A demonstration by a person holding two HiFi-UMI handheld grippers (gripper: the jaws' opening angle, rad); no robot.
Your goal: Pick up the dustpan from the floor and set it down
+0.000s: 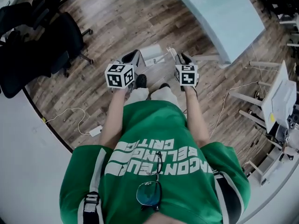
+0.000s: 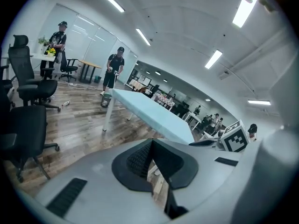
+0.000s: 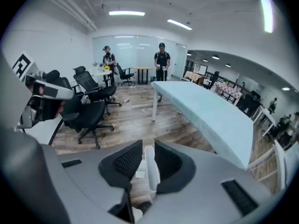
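Observation:
The white dustpan (image 1: pixel 152 55) hangs above the wooden floor in front of the person's feet, between the two grippers. Its white handle (image 3: pixel 150 171) stands upright between the black pads of my right gripper (image 3: pixel 148 149), which is shut on it. In the head view my right gripper (image 1: pixel 183 58) sits at the pan's right side, under its marker cube. My left gripper (image 1: pixel 132 55) is just left of the pan, apart from it. In its own view my left gripper (image 2: pixel 150 143) has its fingertips together, and only floor shows through the slit behind them.
A long light-blue table (image 1: pixel 224 13) runs ahead on the right. Black office chairs (image 1: pixel 42 45) stand at the left. A white cable with an adapter (image 1: pixel 96 130) lies on the floor at the left, and white frames (image 1: pixel 278 97) stand at the right. Two people (image 3: pixel 162 59) stand far back.

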